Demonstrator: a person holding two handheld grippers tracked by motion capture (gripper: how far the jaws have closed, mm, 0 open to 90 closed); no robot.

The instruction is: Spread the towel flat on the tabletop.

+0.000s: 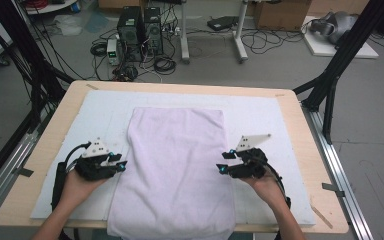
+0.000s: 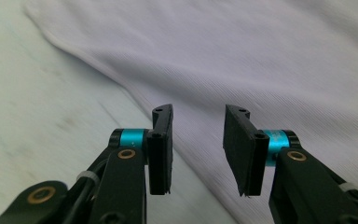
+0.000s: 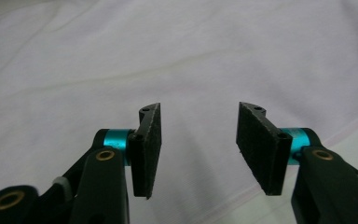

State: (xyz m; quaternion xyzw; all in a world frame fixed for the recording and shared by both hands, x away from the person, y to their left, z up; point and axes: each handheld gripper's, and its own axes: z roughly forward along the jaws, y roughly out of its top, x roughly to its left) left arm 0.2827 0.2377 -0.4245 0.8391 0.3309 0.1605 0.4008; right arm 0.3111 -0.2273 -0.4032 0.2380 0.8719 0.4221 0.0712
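Towel (image 1: 176,170): pale lilac, folded into a long rectangle, lying flat along the middle of the worktop (image 1: 300,120). It rests on a white mat (image 1: 260,112) that covers most of the wooden top. Its near end hangs over the near edge; its far end stops short of the mat's far edge.

Left gripper (image 1: 121,163): held in the person's left hand (image 1: 77,182), just beside the towel's left edge, about halfway along it, fingers pointing right toward the cloth. In the left gripper view (image 2: 198,149) the fingers (image 2: 161,149) stand apart with nothing between them; the towel's hemmed edge runs diagonally beneath them, the white mat to its left.

Right gripper (image 1: 222,162): held in the right hand (image 1: 270,187), just beside the towel's right edge, opposite the left one, fingers pointing left. In the right gripper view (image 3: 200,147) the fingers (image 3: 147,149) are apart and empty, poised over the cloth, with the towel's hem crossing at lower right.

Floor beyond the worktop: two computer towers (image 1: 140,30) and loose cables (image 1: 165,62).
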